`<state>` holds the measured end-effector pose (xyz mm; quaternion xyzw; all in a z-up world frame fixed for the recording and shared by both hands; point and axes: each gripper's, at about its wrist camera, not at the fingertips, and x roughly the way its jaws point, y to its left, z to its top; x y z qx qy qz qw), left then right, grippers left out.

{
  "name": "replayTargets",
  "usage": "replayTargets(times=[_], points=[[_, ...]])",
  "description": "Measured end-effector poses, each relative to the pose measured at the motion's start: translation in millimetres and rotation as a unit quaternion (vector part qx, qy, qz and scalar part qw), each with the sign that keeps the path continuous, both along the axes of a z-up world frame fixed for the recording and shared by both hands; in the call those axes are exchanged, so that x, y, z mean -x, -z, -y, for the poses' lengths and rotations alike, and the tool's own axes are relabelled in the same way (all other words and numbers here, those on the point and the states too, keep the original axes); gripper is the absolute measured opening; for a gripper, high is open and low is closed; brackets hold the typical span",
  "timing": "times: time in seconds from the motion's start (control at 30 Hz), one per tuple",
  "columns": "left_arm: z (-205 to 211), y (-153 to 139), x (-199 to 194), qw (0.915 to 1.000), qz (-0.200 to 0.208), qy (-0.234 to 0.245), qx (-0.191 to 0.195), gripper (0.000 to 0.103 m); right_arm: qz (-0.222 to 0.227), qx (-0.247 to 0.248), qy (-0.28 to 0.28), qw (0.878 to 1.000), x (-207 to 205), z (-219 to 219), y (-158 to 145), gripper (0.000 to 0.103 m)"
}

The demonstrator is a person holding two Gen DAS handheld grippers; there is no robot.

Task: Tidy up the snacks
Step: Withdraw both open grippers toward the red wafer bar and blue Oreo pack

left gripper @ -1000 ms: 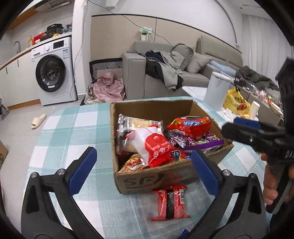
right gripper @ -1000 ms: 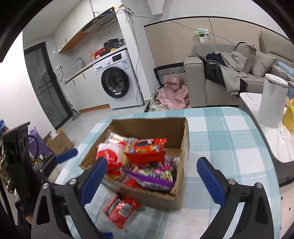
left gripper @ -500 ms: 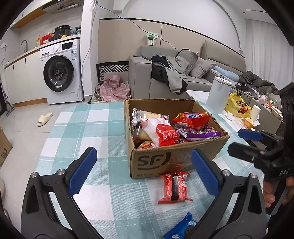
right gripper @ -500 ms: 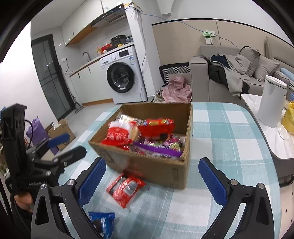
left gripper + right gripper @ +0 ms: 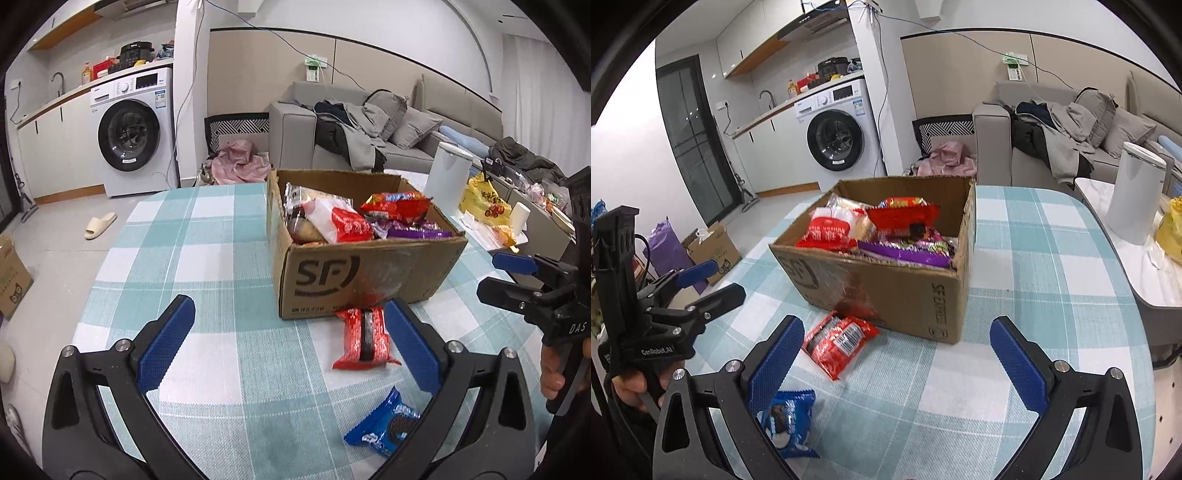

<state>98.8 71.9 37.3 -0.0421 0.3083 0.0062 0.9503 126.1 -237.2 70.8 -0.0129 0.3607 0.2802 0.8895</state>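
2 snack packets lie loose on the teal-and-white checked tablecloth, both on the near side of the brown cardboard box printed "SP". The red packet with a dark centre sits just in front of the box's printed wall, close to touching it; the blue cookie packet lies nearer to the cameras than the red one, apart from the box. Inside the box, packed to the rim, are a red-and-white bag, a red foil bag and a purple wrapper among others.

Neither tool holds anything. The left gripper, with blue ribbed pads, hangs above the cloth in front of the box, its fingers spread wide, the red packet just inside its right pad. The right gripper hovers off the box's near corner, fingers likewise spread, its left pad over the edge of the blue packet. Beyond the box stand a white washing machine and a grey sofa piled with clothes.
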Motion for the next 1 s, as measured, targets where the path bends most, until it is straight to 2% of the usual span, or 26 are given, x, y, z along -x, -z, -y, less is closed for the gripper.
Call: replayTargets(times=[0.2, 0.33, 0.63, 1.0], points=[[2.4, 3.1, 5.0, 1.0, -0.005, 0.001, -0.008, 0.102, -0.003, 0.018, -0.008, 1.0, 4.4, -7.1, 5.5, 0.103], [4.3, 9.6, 9.1, 0.9998, -0.013, 0.004, -0.014, 0.102, -0.016, 0.02, -0.018, 1.0, 3.3, -11.1, 11.6, 0.103], [1.8, 18.0, 5.6, 0.9996, -0.024, -0.001, -0.015, 0.102, -0.044, 0.06, -0.046, 0.996, 7.6, -35.0, 29.9, 0.103], [-1.8, 17.3, 5.9, 0.9996, -0.025, -0.002, -0.016, 0.102, -0.076, 0.101, -0.118, 0.985, 26.8, -71.1, 55.1, 0.102]])
